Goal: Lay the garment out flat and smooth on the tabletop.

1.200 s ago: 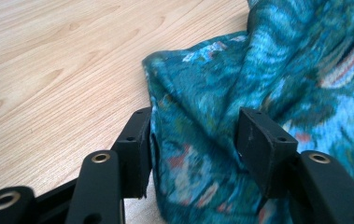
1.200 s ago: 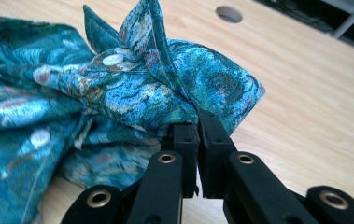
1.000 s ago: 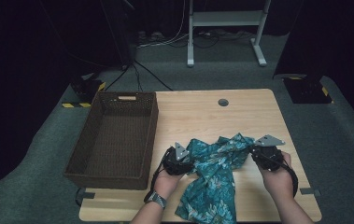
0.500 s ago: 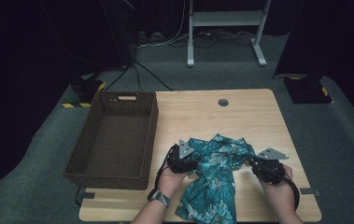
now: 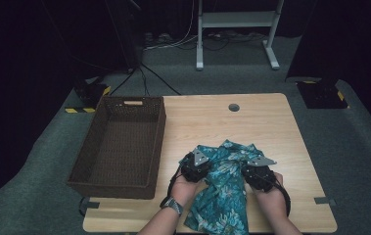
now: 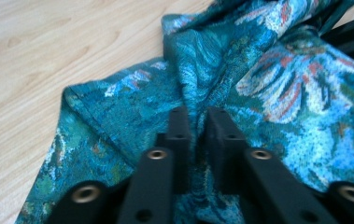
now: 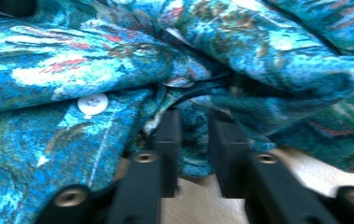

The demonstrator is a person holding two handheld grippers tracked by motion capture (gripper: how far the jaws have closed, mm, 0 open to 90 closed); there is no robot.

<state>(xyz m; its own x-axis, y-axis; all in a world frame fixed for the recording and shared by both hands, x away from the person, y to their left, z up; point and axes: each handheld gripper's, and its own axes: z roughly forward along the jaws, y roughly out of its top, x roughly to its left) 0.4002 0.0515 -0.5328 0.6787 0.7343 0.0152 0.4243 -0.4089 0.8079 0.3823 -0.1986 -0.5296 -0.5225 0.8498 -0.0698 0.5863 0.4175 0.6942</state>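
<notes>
A teal flower-print shirt (image 5: pixel 222 188) lies crumpled on the near half of the wooden table (image 5: pixel 256 122), its lower part hanging over the front edge. My left gripper (image 5: pixel 206 167) is at the shirt's left side. Its jaws have just been closing and now pinch a raised fold of the fabric (image 6: pixel 198 100) between them. My right gripper (image 5: pixel 245 172) is at the shirt's right side, low over the table, shut on a bunched edge of cloth (image 7: pixel 194 119) near a white button (image 7: pixel 92 103).
A dark woven basket (image 5: pixel 159 132) stands empty on the table's left part, beside my left hand. A round cable hole (image 5: pixel 233 107) sits near the far edge. Bare wood lies beyond and to the right of the shirt.
The right gripper has come down and in toward the left gripper, bunching the shirt narrower. The left gripper stayed in place.
</notes>
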